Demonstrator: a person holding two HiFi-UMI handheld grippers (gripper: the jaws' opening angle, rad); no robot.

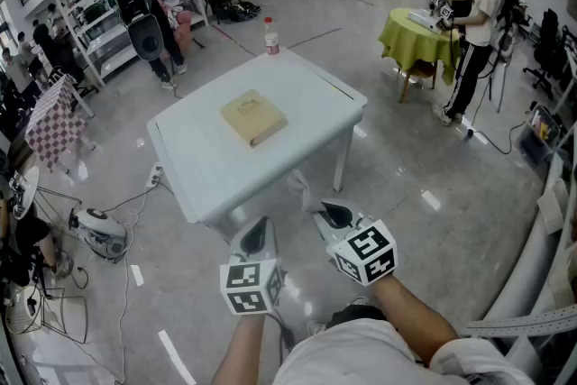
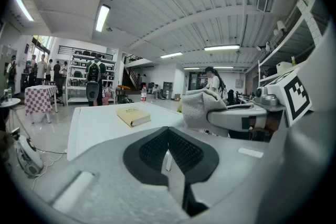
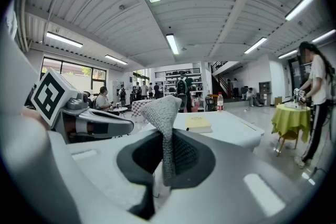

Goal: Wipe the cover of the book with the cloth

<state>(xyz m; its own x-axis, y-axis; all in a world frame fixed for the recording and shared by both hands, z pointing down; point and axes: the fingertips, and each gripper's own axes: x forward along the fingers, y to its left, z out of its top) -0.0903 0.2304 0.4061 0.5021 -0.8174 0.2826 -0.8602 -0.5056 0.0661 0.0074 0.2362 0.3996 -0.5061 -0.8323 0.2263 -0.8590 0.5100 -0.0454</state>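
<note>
Seen along the left gripper's jaws: a white table with a book, and the right gripper holding a cloth.

The left gripper [image 2: 169, 138] fills the bottom of the view, its dark ribbed pads [image 2: 147, 152] together with nothing between them. Beyond it, the white table [image 2: 97, 126] carries a tan book [image 2: 133, 116], which lies flat and closed, well in from the near edge. A bottle [image 2: 143, 94] with a red cap stands at the far edge. At the right, the right gripper [image 2: 209, 113] pinches a bunched grey cloth [image 2: 195, 106], held off the table's right edge.
</note>
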